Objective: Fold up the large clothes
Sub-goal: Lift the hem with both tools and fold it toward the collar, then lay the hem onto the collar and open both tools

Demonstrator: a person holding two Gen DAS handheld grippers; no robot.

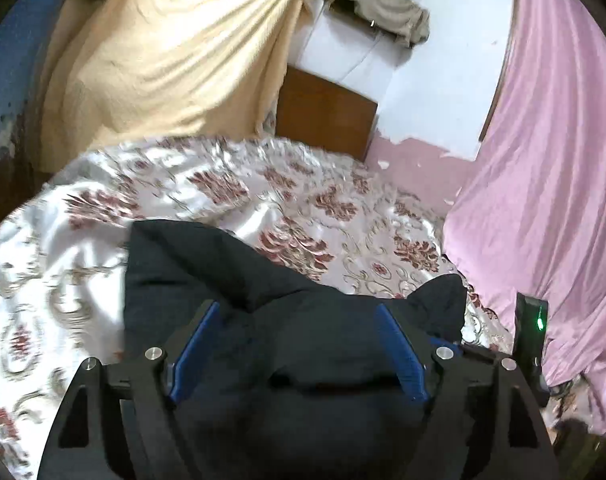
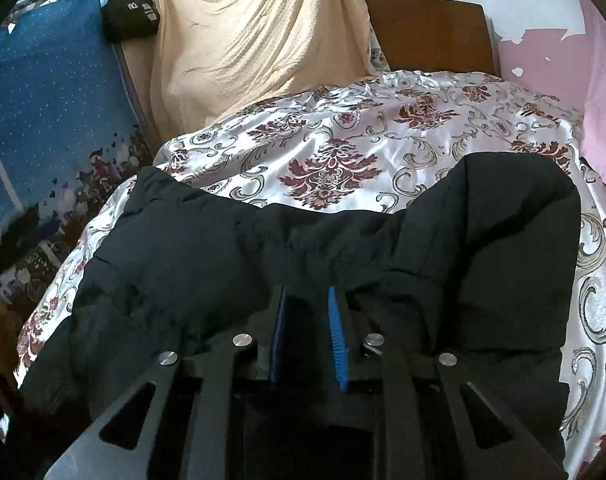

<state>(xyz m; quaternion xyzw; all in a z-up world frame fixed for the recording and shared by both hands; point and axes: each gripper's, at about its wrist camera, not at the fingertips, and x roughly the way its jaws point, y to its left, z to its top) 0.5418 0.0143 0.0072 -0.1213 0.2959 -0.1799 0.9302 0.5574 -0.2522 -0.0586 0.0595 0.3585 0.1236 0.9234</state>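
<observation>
scene: bed (image 2: 383, 120) with a shiny floral bedspread; black padded jacket (image 2: 207, 248) spread across its near half
blue cloth: far left of right wrist view, blue dotted fabric (image 2: 43, 100) hanging beside the bed
bag: small black bag (image 2: 129, 14) at upper left, above the blue cloth
beige sheet: draped cloth (image 2: 255, 40) at upper centre, behind the bed
headboard: brown wooden panel (image 2: 431, 34) at upper right centre, against the wall
pink curtain: (image 1: 551, 160) fills the right side of left wrist view, reaching down to the bed edge
jacket place: lower half of both views, lying on the bedspread; one bulky end at left, another puffed fold at right (image 2: 503, 220)
left tool: (image 1: 299, 312) lower centre of left wrist view, blue pads (image 1: 199, 344) spread wide apart; jacket bulk lies between and under them, pads not pressing it
right tool: (image 2: 307, 300) lower centre of right wrist view, blue pads (image 2: 337, 340) set close together with a narrow gap; black jacket fabric bunched at the tips, cannot tell if a fold is pinched
device: black unit with green light (image 1: 537, 324) at lower right of left wrist view
</observation>
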